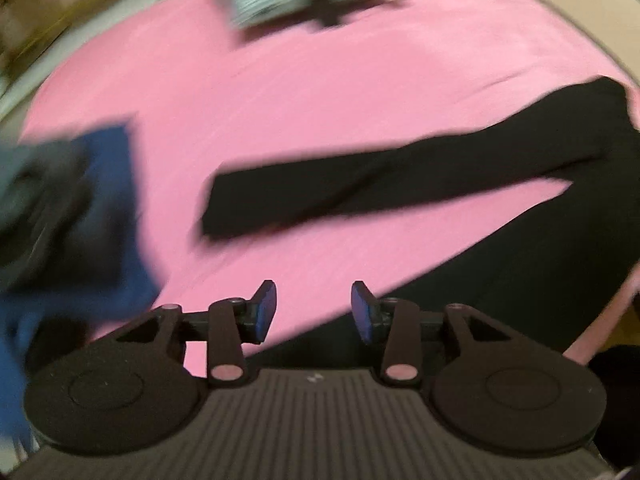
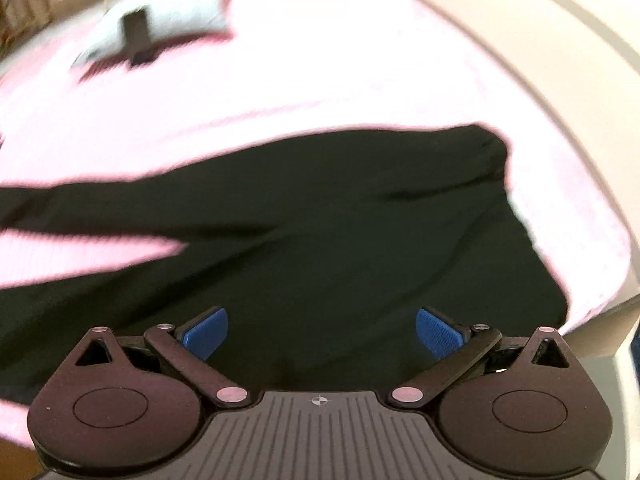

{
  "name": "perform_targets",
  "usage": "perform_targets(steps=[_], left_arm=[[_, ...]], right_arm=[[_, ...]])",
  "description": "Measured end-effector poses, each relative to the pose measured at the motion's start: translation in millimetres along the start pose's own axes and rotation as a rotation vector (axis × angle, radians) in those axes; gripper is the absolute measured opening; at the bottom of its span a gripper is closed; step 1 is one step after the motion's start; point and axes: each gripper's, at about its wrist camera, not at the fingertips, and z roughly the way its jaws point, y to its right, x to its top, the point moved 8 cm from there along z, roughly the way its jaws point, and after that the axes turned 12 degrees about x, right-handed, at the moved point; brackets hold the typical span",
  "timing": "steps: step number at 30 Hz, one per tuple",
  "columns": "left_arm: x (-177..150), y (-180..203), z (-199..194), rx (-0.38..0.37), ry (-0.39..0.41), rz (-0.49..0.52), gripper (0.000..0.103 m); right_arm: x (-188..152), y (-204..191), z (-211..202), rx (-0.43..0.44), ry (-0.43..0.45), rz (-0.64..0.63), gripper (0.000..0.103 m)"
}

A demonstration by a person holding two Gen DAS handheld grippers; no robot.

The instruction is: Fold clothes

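Nothing is held: the left gripper (image 1: 314, 312) is part open, the right gripper (image 2: 322, 334) wide. The black trousers (image 2: 320, 232) are spread on the pink bed (image 1: 320, 92), directly under the right fingers, legs running leftward.

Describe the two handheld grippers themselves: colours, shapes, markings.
The left gripper and the right gripper look alike: a dark ribbed body, two round black discs at its sides, and black link arms on pale pink pivot pins that carry two fingers with blue textured pads. The right body bears a small crosshair mark, the left a faint pale mark. No cables, hands or sleeves show.
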Motion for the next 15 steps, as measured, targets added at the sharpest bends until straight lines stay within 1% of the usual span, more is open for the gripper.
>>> perform_targets(steps=[1, 3, 6, 7, 9, 11, 13, 15], left_arm=[[21, 20, 1, -0.022, 0.021, 0.037, 0.039], [63, 66, 11, -0.046, 0.027, 0.101, 0.039], [115, 135, 37, -0.088, 0.036, 0.154, 0.039], [133, 159, 45, -0.106, 0.039, 0.172, 0.039], [170, 215, 67, -0.149, 0.040, 0.215, 0.039], [195, 265, 94, -0.183, 0.040, 0.264, 0.041], [218, 316, 119, -0.187, 0.038, 0.347, 0.042], [237, 360, 143, -0.190, 0.041, 0.435, 0.042]], right_arm=[[12, 18, 0, -0.006, 0.017, 0.003, 0.103], [38, 59, 2, -0.010, 0.055, 0.000, 0.103], [83, 128, 21, 0.012, 0.091, -0.022, 0.103], [101, 153, 32, 0.027, 0.091, -0.031, 0.103], [137, 198, 60, 0.083, 0.087, -0.056, 0.102], [174, 239, 89, 0.162, 0.080, -0.089, 0.102], [209, 277, 121, 0.236, 0.061, -0.119, 0.102], [232, 303, 155, 0.287, 0.027, -0.142, 0.091]])
